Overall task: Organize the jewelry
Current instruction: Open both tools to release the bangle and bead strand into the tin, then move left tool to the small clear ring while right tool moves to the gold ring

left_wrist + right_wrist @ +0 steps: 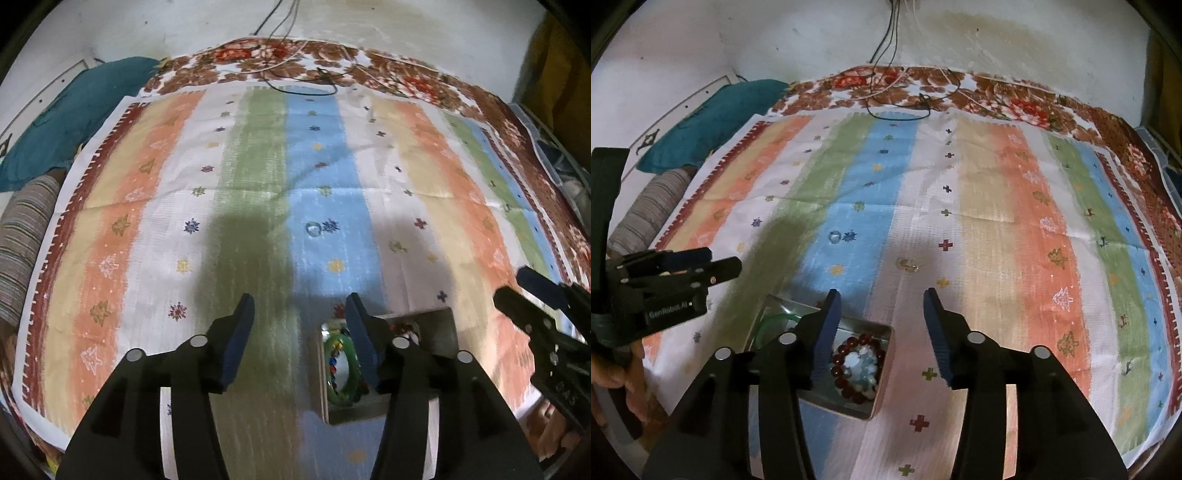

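A striped cloth (997, 229) covered the bed, and a shallow metal tray (882, 373) lay at its near edge, at about six o'clock in both wrist views. From the left: a green bangle (341, 397) sat in the tray's left half, with a dark red bead bracelet (849, 363) and pale stones (862, 367) in its right half. Two pieces were not yet in the tray. A clear ring (834, 236) lay on the blue stripe at about eleven o'clock from it, and a small pale piece (908, 264) lay on the white stripe at about twelve.

The left gripper (301, 341) hung above the cloth just left of the tray, its jaws moderately apart and empty. The right gripper (882, 328) hung over the tray's right edge, also parted with nothing between the pads.

The step looked like the turn between drops: both grippers free, two loose pieces left. The next move probably called for reaching forward to a loose piece and closing low on it, since both lay flat.
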The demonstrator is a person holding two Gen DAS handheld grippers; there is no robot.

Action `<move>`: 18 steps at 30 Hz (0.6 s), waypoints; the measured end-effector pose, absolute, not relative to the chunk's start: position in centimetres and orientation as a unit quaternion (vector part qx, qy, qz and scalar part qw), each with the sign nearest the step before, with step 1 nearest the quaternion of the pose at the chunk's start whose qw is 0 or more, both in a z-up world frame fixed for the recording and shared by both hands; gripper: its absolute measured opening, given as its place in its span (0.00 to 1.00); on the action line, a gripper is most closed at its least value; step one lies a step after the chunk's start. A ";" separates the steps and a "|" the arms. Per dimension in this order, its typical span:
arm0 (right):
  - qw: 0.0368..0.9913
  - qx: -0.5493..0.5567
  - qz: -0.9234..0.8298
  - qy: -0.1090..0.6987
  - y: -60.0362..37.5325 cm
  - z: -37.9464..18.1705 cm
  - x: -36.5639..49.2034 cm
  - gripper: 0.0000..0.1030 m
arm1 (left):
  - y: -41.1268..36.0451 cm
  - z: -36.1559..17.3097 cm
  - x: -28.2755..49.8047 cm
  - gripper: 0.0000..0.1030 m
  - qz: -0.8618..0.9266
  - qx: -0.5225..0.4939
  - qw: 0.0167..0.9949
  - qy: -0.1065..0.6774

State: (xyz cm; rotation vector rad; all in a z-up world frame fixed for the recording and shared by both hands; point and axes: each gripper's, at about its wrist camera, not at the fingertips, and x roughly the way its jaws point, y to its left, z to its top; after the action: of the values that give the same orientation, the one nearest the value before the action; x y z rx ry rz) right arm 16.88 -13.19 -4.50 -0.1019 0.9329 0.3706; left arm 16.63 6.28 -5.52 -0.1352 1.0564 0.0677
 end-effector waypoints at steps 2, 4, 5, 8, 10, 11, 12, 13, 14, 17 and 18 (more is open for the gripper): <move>0.874 -0.050 0.175 0.450 -13.2 -4.8 17.3 0.51 | 6.5 -5.8 17.2 0.52 0.033 -0.069 0.859 0.506; 0.871 -0.052 0.174 0.456 -13.0 -5.2 17.9 0.51 | 6.7 -6.0 17.7 0.53 0.032 -0.070 0.858 0.507; 0.870 -0.052 0.173 0.459 -13.0 -5.4 18.2 0.51 | 6.7 -6.1 17.9 0.54 0.031 -0.071 0.858 0.508; 0.868 -0.052 0.170 0.464 -12.9 -5.9 18.9 0.52 | 6.8 -6.4 18.8 0.57 0.028 -0.079 0.856 0.510; 0.864 -0.050 0.169 0.471 -12.8 -6.4 19.5 0.52 | 6.7 -6.7 19.6 0.59 0.027 -0.082 0.856 0.510; 0.862 -0.050 0.169 0.474 -12.8 -6.6 19.7 0.52 | 6.7 -6.8 20.0 0.59 0.027 -0.083 0.855 0.510; 0.861 -0.050 0.170 0.477 -12.8 -6.8 19.9 0.52 | 6.6 -7.0 20.4 0.60 0.026 -0.084 0.855 0.511; 0.860 -0.051 0.170 0.479 -12.7 -7.0 20.1 0.52 | 6.6 -7.2 20.8 0.60 0.025 -0.084 0.855 0.512; 0.859 -0.052 0.170 0.481 -12.7 -7.2 20.3 0.52 | 6.5 -7.3 21.1 0.60 0.025 -0.083 0.854 0.513; 0.856 -0.047 0.168 0.486 -12.8 -7.6 21.0 0.52 | 6.0 -7.8 22.1 0.60 0.026 -0.078 0.853 0.515; 0.856 -0.045 0.168 0.487 -12.9 -7.7 21.1 0.52 | 5.9 -8.1 22.5 0.60 0.025 -0.076 0.852 0.517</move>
State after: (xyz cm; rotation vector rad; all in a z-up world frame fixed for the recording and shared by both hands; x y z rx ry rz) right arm 21.10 -12.88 -7.65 -0.0949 1.0237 0.3529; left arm 22.52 5.90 -8.09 -0.1604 1.0884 0.0528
